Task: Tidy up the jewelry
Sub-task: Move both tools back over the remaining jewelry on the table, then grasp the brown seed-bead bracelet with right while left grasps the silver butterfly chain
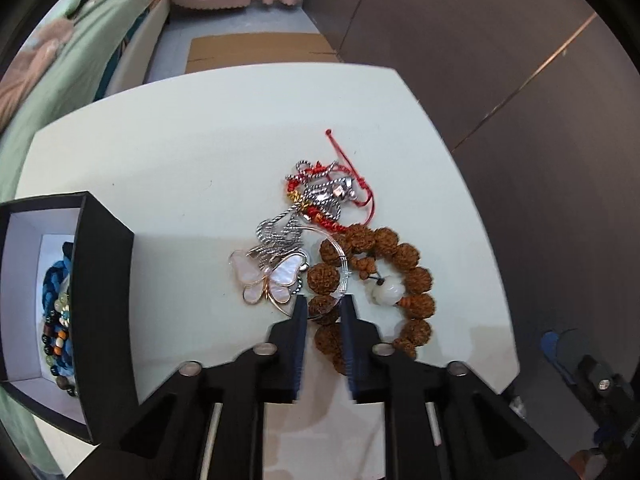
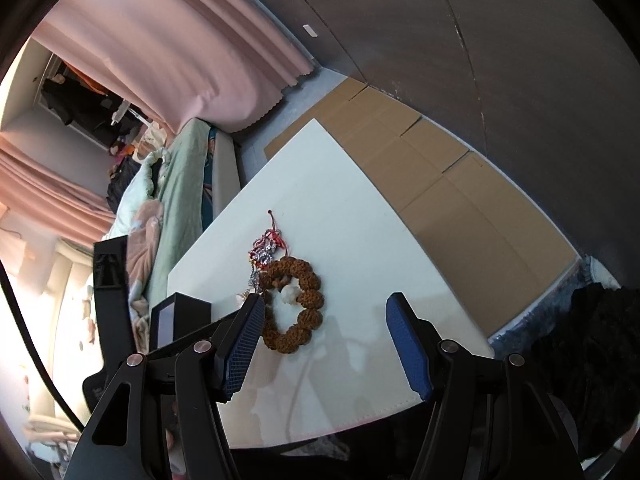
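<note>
Centrally, left gripper (image 1: pixel 324 303) pinching brown bead bracelet (image 1: pixel 416 280); right gripper (image 2: pixel 326 304) spread, table edges (image 2: pixel 344 420) clear

white table (image 1: pixel 180 152) carries a black box (image 1: pixel 104 280), tangled jewelry (image 1: pixel 320 200), brown bead bracelet (image 1: pixel 416 276).

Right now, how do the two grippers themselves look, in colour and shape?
Both are black plastic. The left gripper has two narrow tapered fingers with dark blue ribbed inner pads, silver round pivot pins and pale rods further back. The right gripper has the same angular black linkages and silver pins, with brighter blue, finely textured pads. No cables or sleeves show.
</note>
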`<move>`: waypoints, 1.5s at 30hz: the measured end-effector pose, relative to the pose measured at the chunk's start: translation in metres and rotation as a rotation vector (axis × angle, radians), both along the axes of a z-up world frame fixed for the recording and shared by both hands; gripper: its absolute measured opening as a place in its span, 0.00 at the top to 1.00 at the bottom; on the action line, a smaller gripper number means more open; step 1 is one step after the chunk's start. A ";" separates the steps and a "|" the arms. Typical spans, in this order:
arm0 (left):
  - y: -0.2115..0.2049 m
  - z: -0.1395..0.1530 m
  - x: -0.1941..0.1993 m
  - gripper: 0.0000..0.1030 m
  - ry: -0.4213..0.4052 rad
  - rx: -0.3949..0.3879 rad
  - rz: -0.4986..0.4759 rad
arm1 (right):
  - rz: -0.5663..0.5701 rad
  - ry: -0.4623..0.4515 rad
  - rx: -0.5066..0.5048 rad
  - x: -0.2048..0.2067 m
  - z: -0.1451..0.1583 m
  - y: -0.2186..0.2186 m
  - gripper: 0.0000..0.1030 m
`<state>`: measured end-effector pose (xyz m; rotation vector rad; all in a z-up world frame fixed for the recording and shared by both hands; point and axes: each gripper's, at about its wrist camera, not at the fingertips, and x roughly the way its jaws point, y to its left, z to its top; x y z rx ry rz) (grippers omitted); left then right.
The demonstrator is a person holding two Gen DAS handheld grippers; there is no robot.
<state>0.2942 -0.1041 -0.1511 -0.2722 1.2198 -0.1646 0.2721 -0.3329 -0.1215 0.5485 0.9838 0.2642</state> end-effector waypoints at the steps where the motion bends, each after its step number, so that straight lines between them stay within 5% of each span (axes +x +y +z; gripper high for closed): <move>1: 0.002 0.004 -0.002 0.97 -0.014 -0.002 0.002 | -0.001 0.000 -0.002 0.000 0.000 0.000 0.38; 13: 0.042 0.044 -0.025 1.00 -0.158 -0.155 0.080 | 0.045 0.023 -0.020 0.004 -0.005 0.023 0.38; 22: 0.078 0.061 -0.039 1.00 -0.232 -0.226 0.132 | 0.081 0.063 -0.162 0.020 -0.021 0.063 0.39; 28: 0.081 0.038 -0.029 1.00 -0.104 -0.203 0.126 | 0.092 0.086 -0.321 0.031 -0.031 0.086 0.42; 30: 0.078 0.029 -0.027 0.97 -0.056 -0.188 0.114 | 0.103 0.109 -0.355 0.033 -0.039 0.091 0.67; 32: 0.075 0.019 -0.023 0.87 -0.003 -0.169 0.102 | 0.108 0.092 -0.402 0.033 -0.044 0.095 0.80; 34: 0.073 0.014 -0.022 0.54 0.015 -0.162 0.099 | 0.116 0.088 -0.418 0.032 -0.044 0.097 0.80; 35: 0.073 0.014 -0.022 0.51 0.010 -0.166 0.100 | 0.113 0.087 -0.411 0.031 -0.043 0.095 0.81; 42: 0.056 0.013 -0.022 0.51 -0.011 -0.056 0.072 | 0.094 0.074 -0.345 0.022 -0.044 0.076 0.81; 45: 0.047 0.009 -0.020 0.71 -0.004 0.006 0.054 | 0.100 0.070 -0.321 0.018 -0.045 0.074 0.81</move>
